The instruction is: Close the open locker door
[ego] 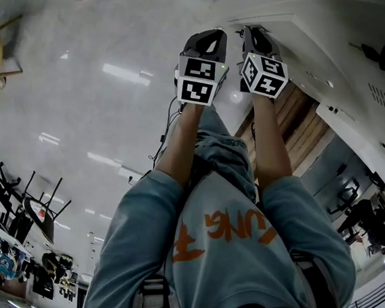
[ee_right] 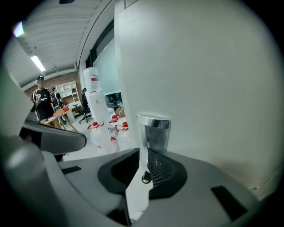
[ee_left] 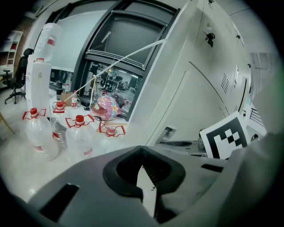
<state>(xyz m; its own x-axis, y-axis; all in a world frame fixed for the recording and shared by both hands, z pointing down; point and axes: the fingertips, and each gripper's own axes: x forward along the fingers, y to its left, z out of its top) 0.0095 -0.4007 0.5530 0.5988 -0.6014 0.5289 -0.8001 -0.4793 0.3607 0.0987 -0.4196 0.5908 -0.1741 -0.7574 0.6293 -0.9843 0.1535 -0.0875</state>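
In the right gripper view the white locker door [ee_right: 199,80] fills the right side, and its edge runs down between my right gripper's [ee_right: 140,153] jaws. Their pads press on that edge just below the chrome handle [ee_right: 153,132]. In the head view both grippers are held out side by side at the door [ego: 307,44], right gripper [ego: 255,33] on its edge and left gripper [ego: 209,39] just beside it. My left gripper [ee_left: 142,150] has its tips together with nothing held. It faces the door [ee_left: 177,97] and handle [ee_left: 168,133], with the right gripper's marker cube [ee_left: 224,137] close by.
A bank of white lockers [ee_left: 222,66] with vents and locks runs to the right. Several clear bottles with red caps [ee_left: 77,137] stand on the floor by stacked water jugs [ee_left: 40,71]. A person [ee_right: 42,104] stands far back. Black chairs [ego: 31,209] sit behind me.
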